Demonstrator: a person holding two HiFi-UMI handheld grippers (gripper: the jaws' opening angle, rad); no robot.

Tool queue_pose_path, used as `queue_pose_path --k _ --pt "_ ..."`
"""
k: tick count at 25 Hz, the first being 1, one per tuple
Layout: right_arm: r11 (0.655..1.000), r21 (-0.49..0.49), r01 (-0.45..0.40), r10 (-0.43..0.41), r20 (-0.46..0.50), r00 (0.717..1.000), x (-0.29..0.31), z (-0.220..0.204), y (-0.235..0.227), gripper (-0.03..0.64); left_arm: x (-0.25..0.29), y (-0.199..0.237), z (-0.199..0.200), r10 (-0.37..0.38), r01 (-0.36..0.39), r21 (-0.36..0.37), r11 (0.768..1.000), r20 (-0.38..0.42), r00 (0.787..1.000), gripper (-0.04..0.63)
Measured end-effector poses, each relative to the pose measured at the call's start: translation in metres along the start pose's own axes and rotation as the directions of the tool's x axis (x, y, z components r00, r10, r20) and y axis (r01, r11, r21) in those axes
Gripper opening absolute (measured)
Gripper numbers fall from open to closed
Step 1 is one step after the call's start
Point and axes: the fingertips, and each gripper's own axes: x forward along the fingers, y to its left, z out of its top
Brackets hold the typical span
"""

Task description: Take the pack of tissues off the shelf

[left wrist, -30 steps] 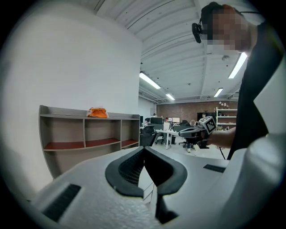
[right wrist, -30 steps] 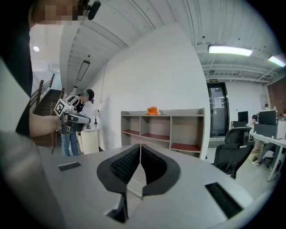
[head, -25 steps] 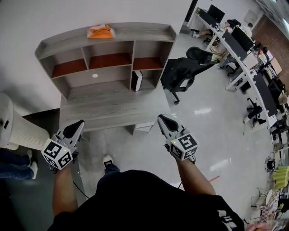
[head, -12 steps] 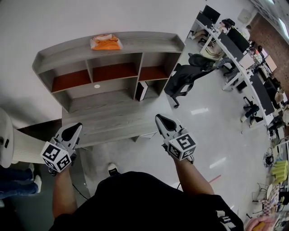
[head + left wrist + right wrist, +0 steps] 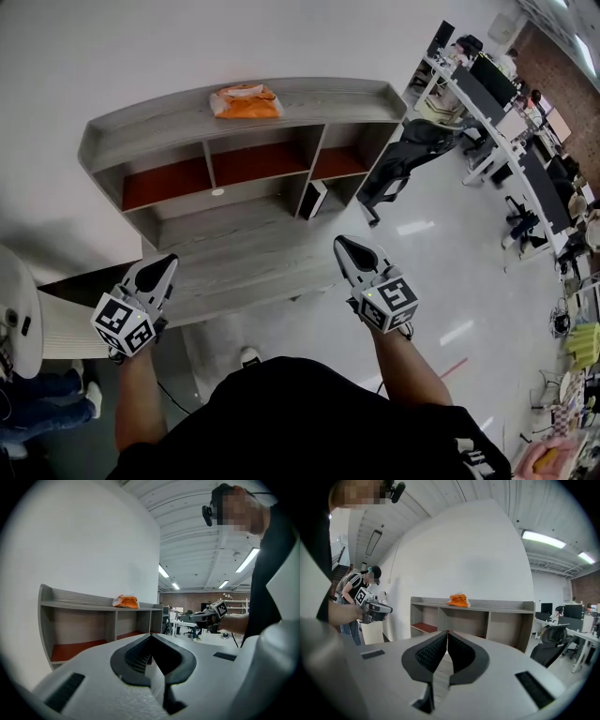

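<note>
The orange pack of tissues (image 5: 246, 101) lies on the top board of a grey wooden shelf unit (image 5: 169, 119) against the white wall; it also shows in the left gripper view (image 5: 125, 602) and the right gripper view (image 5: 458, 600). My left gripper (image 5: 160, 266) is held low, in front of the desk's left end, jaws shut and empty. My right gripper (image 5: 346, 248) hovers at the desk's right front corner, also shut with nothing in it. Both are well short of the pack.
The shelf unit stands on a grey desk (image 5: 234, 262) and has red-floored compartments (image 5: 169, 183). A black office chair (image 5: 403, 155) stands to the right, with rows of desks and monitors (image 5: 506, 103) beyond. A white appliance (image 5: 19, 323) and a person's legs (image 5: 37, 398) are at the left.
The shelf and pack have shifted right and lower in the head view as the person stepped closer. Both grippers stay shut, held about the same.
</note>
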Motion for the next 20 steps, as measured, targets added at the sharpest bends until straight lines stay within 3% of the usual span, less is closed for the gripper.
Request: queue_pose_path --k 12,20 --pt "0.999 -0.044 0.032 -0.032 -0.009 0.999 0.055 0.023 0.025 0.017 -0.004 0.062 -0.001 -0.054 0.054 -0.006 0.999 0.014 0.998 0.017" --pt "0.998 -0.053 0.027 -0.028 -0.006 1.0 0.068 0.031 0.021 0.017 0.0 0.07 -0.004 -0.058 0.058 -0.002 0.998 0.016 0.998 0.018"
